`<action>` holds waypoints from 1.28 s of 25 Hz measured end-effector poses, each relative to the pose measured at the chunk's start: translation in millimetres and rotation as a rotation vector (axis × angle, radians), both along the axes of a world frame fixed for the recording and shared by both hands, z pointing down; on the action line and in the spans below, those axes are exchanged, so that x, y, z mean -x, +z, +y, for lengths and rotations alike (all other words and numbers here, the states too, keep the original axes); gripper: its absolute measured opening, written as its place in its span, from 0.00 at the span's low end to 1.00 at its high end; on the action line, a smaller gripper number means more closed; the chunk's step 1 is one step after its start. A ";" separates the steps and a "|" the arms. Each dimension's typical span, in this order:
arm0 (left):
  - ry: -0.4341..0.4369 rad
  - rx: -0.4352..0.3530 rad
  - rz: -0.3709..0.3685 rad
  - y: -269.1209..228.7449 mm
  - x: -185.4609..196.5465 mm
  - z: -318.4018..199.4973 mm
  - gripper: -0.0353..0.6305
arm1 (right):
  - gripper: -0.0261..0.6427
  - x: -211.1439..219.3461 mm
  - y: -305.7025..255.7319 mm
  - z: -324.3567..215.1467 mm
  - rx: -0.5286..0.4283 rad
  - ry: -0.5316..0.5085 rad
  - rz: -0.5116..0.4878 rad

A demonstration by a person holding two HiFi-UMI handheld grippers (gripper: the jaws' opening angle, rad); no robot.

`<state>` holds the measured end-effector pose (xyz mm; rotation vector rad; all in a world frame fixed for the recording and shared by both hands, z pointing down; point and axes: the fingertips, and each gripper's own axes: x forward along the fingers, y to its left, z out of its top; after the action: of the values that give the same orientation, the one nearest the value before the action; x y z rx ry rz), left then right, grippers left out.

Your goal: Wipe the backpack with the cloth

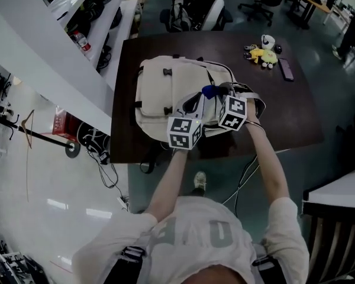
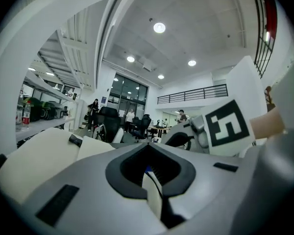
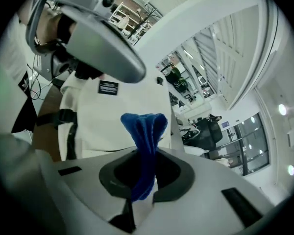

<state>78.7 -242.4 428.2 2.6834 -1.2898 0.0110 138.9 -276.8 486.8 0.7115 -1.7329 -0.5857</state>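
Observation:
A cream backpack (image 1: 160,93) lies flat on the dark table (image 1: 296,117). My right gripper (image 1: 218,91) is shut on a bunched blue cloth (image 1: 208,91) over the backpack's right side. In the right gripper view the cloth (image 3: 144,131) sticks up out of the right gripper (image 3: 143,180), with the backpack (image 3: 112,116) just beyond it. My left gripper (image 1: 195,102) hovers close beside it over the same part of the bag. In the left gripper view the left gripper (image 2: 152,180) has its jaws together, with the backpack (image 2: 39,155) to their left and a speck of blue between them.
A yellow and white plush toy (image 1: 264,52) and a dark flat device (image 1: 286,68) lie at the table's far right. Office chairs (image 1: 192,10) stand behind the table. A white shelf unit (image 1: 59,52) runs along the left, and cables (image 1: 106,164) trail on the floor.

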 end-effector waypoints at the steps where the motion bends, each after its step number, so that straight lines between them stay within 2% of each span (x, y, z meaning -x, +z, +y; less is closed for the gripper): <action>1: -0.007 0.003 0.005 -0.2 -0.7 -10.5 0.06 | 0.10 -5.6 -5.3 -17.4 -0.006 0.009 0.002; 5: -0.042 0.017 0.026 2.8 0.2 -48.6 0.06 | 0.10 -19.3 -11.2 -82.1 -0.003 0.028 0.006; 9: -0.093 0.063 0.034 18.2 5.4 -80.2 0.06 | 0.10 -20.8 0.7 -138.3 0.007 0.033 0.021; 14: -0.119 0.105 0.022 33.1 8.4 -91.2 0.06 | 0.10 -4.4 29.7 -176.3 0.048 0.007 0.048; 21: -0.114 0.112 0.041 36.2 5.9 -97.1 0.06 | 0.10 4.1 72.5 -169.6 0.128 -0.098 0.208; 26: -0.105 0.107 0.034 35.4 5.3 -99.2 0.06 | 0.10 0.0 73.3 -162.4 0.148 -0.088 0.196; 32: -0.096 0.100 -0.013 42.2 0.5 -95.7 0.06 | 0.10 -6.9 82.6 -143.5 0.164 -0.051 0.140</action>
<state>78.2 -338.1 470.4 2.5395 -1.3827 0.0798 145.8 -420.3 569.5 0.5004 -1.6515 -0.5091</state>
